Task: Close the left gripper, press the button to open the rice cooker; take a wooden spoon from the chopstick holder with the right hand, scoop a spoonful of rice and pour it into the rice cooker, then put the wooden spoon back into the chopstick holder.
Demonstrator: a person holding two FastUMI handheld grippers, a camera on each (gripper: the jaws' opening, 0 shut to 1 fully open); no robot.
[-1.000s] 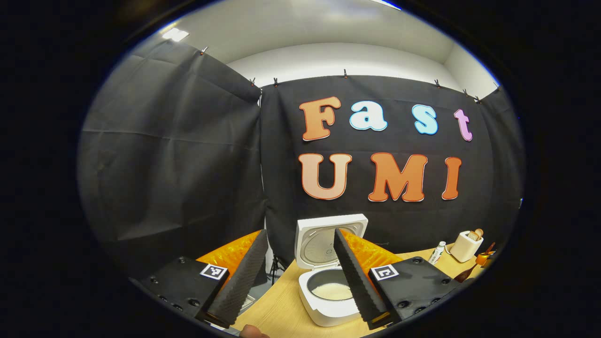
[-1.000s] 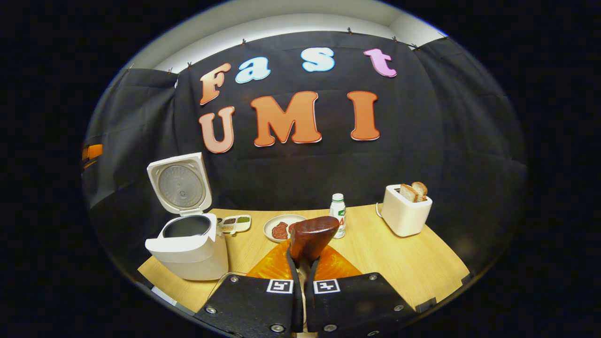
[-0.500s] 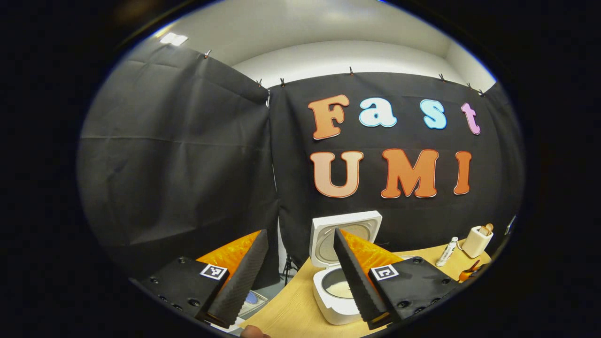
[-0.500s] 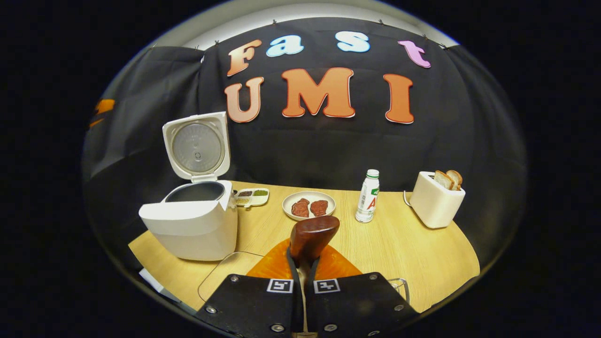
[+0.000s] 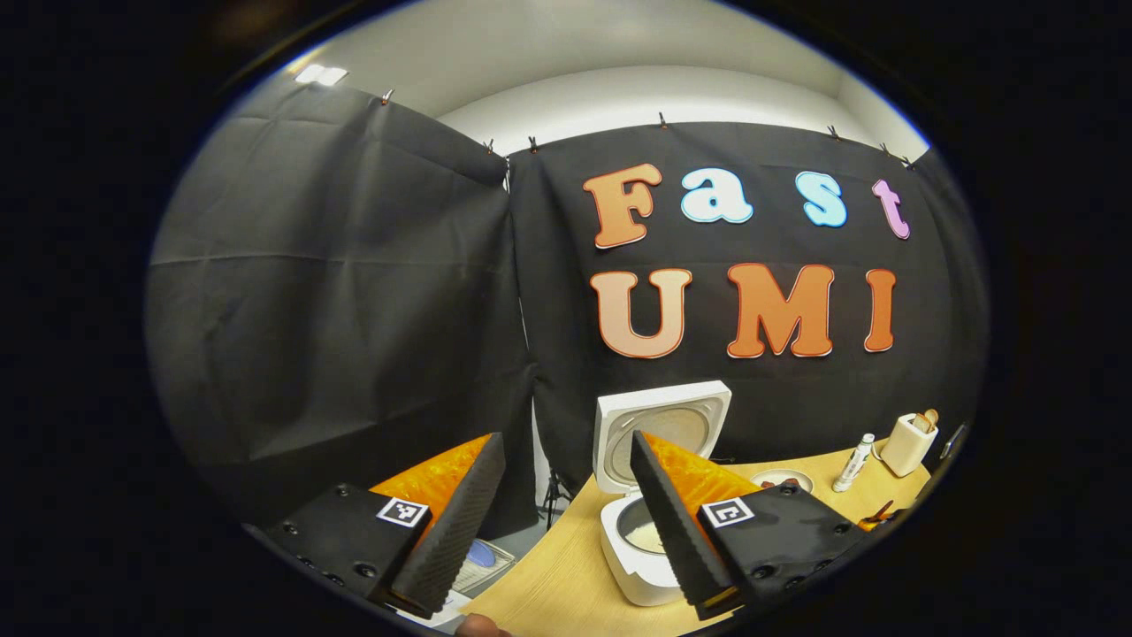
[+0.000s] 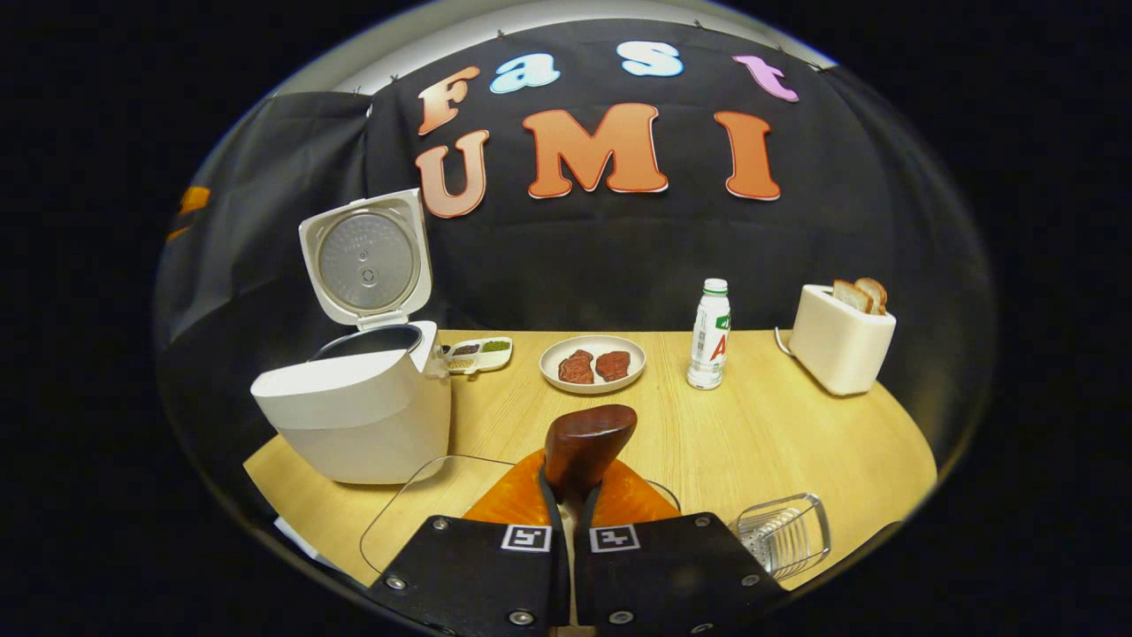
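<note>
1. The rice cooker (image 6: pixel 354 416) stands at the left end of the bench (image 6: pixel 778 433), lid up.
2. A small divided dish (image 6: pixel 478 355) sits just right of the cooker, toward the back edge.
3. A plate (image 6: pixel 592 364) lies mid-bench, right of the dish.
4. A bottle (image 6: pixel 709 334) stands right of the plate.
5. A toaster (image 6: pixel 840 341) sits near the right back corner.
6. A wire holder (image 6: pixel 783 534) stands at the front edge, right.

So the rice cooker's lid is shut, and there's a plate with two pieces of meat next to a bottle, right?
Not quite: the rice cooker has its lid standing open, as the right gripper view shows. The plate with two pieces of meat next to the bottle is right.
</note>
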